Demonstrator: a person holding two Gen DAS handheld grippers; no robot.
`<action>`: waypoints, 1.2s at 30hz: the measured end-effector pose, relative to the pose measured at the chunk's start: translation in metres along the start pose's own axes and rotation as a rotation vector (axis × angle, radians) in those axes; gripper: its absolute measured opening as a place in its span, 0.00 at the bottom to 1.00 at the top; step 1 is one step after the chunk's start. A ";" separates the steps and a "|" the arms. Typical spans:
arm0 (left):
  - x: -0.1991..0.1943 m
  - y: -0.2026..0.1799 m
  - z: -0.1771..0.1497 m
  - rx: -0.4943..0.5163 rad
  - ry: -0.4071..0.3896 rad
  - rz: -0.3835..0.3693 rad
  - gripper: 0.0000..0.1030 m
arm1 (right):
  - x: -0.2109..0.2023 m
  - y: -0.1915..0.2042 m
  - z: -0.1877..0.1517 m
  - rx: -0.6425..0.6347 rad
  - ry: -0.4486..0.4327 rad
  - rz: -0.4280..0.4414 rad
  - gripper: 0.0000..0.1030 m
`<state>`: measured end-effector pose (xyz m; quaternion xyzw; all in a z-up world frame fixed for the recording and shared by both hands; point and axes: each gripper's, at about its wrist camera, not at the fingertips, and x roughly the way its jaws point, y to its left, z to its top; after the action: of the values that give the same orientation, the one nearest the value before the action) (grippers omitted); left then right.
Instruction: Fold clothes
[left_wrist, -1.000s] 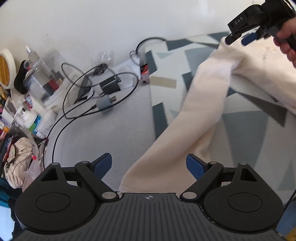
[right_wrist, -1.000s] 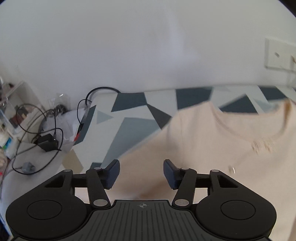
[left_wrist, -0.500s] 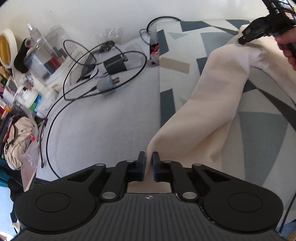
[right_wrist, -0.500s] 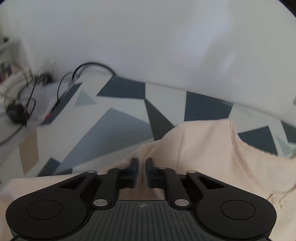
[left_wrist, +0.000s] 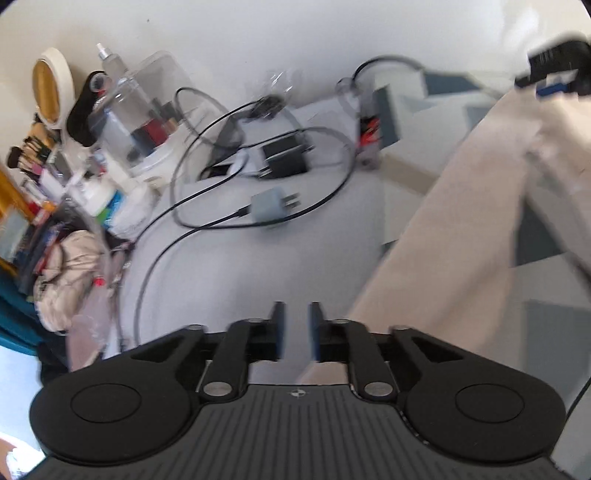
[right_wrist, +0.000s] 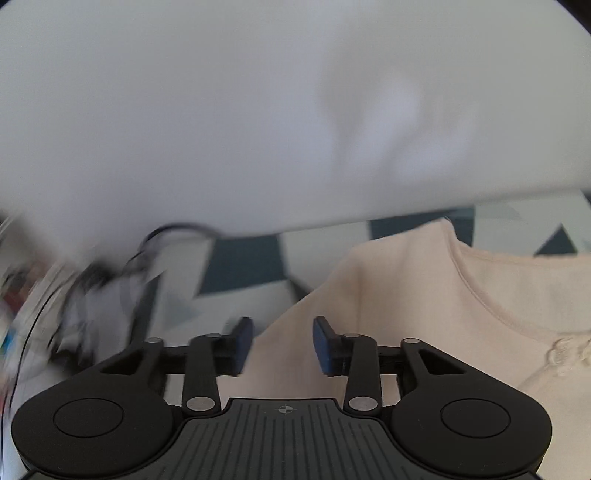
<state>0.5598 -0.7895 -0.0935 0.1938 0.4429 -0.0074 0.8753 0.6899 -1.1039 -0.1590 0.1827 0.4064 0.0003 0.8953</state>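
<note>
The cream top (left_wrist: 454, 229) lies partly spread on the patterned cover (right_wrist: 243, 269), with one long side strip running from the near edge up toward the far corner. In the right wrist view, its neckline and shoulder lie flat to the right of the fingers.

Change since half a second ago: both grippers were then closed on fabric, and both now stand parted. The left gripper (left_wrist: 296, 330) shows a narrow gap between its fingers, and no cloth is seen in that gap; the hem end of the strip sits just beside and below the right finger. The right gripper (right_wrist: 283, 345) is open wider, with the shoulder cloth under and between the fingers but not pinched. Both views are motion-blurred, so fine contact cannot be confirmed.

Meaning for the task: the held edge appears to have been let go, so a pull or a fold pass has probably ended. Whether the strip lies doubled over cannot be told from these views.

Cables and a plug (left_wrist: 271, 206) lie on the grey surface to the left, well apart from the top.
</note>
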 end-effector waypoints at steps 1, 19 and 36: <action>-0.008 -0.004 -0.001 0.000 -0.018 -0.034 0.47 | -0.009 0.003 -0.011 -0.033 0.021 -0.005 0.50; 0.019 -0.055 -0.025 -0.089 0.152 -0.247 0.54 | -0.100 -0.006 -0.123 -0.315 0.115 -0.160 0.29; 0.028 -0.049 -0.029 -0.025 0.106 -0.175 0.62 | -0.162 -0.043 -0.116 -0.091 0.288 0.028 0.43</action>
<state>0.5455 -0.8208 -0.1469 0.1435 0.5037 -0.0678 0.8492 0.4905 -1.1305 -0.1256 0.1457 0.5276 0.0572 0.8350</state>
